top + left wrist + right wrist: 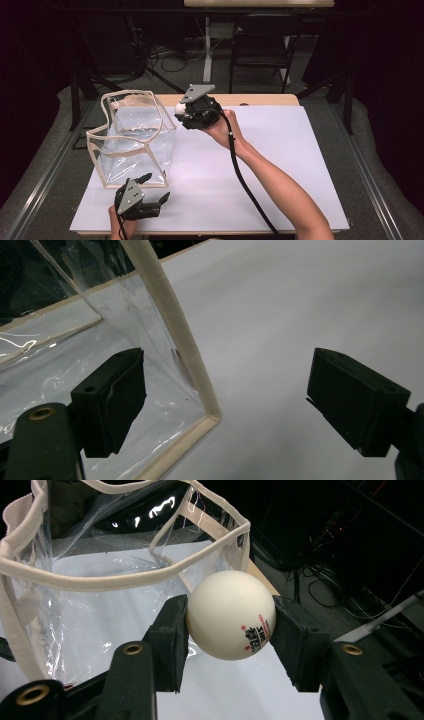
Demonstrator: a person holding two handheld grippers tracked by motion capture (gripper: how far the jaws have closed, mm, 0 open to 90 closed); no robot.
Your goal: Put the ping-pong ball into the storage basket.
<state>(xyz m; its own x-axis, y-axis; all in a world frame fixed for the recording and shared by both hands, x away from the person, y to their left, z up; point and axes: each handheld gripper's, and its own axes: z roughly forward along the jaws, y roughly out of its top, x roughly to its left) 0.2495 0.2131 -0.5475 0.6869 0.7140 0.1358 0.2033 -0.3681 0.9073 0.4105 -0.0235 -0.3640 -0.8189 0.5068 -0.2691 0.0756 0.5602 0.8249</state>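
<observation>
A clear plastic bag (135, 145) with cream fabric trim stands open-topped on the left of the white table (280, 165). My right gripper (181, 110) hovers just right of the bag's rim, shut on a white ping-pong ball (179, 107). In the right gripper view the ball (231, 615) sits between the two black jaws, red and black print on its side, with the bag's mouth (125, 575) right behind it. My left gripper (155, 189) rests open near the table's front edge, beside the bag's near corner (210, 415), one jaw on each side of its trimmed edge.
Beyond the table's far edge stand a black chair (262, 47) and a white desk leg (207, 50), with cables on the floor. A cable (245, 185) trails from the right gripper along the forearm. The table surface right of the bag is bare white.
</observation>
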